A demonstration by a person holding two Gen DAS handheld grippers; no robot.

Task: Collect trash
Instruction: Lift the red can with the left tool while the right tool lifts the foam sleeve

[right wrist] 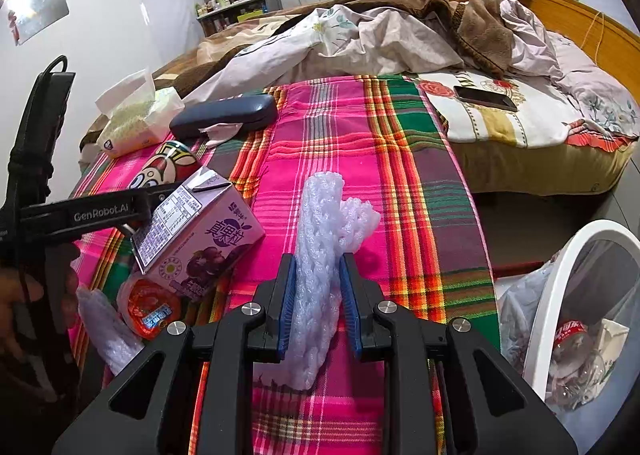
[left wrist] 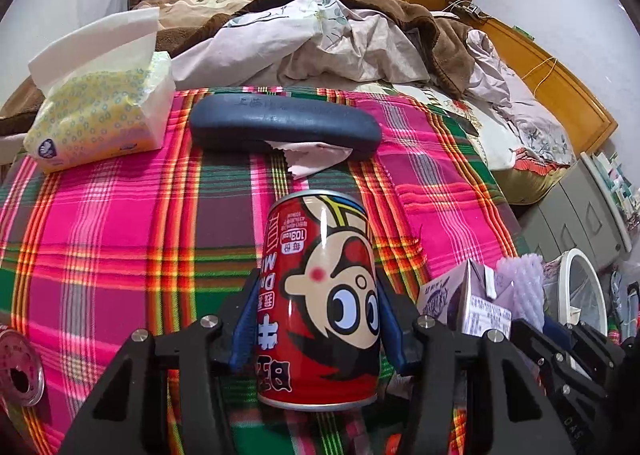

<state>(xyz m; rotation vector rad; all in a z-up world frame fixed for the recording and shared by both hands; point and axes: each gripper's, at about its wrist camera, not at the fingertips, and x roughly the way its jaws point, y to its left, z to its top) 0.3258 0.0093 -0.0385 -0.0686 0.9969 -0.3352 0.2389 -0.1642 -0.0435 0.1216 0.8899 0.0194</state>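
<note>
Left gripper (left wrist: 318, 319): jaws clamped on the red cartoon-print drink can (left wrist: 320, 299), lying between the pads. Right gripper (right wrist: 318, 309): jaws narrow, pinching the white foam netting sleeve (right wrist: 324, 255). Keep both squeezes firm, lift clear, release over the white-rimmed bin (right wrist: 560, 279) right of the right jaws.

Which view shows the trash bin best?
The right wrist view: the white-rimmed trash bin sits at the lower right beside the bed, its liner and a plastic bottle inside visible. The left wrist view shows only part of its rim at the right edge.
</note>
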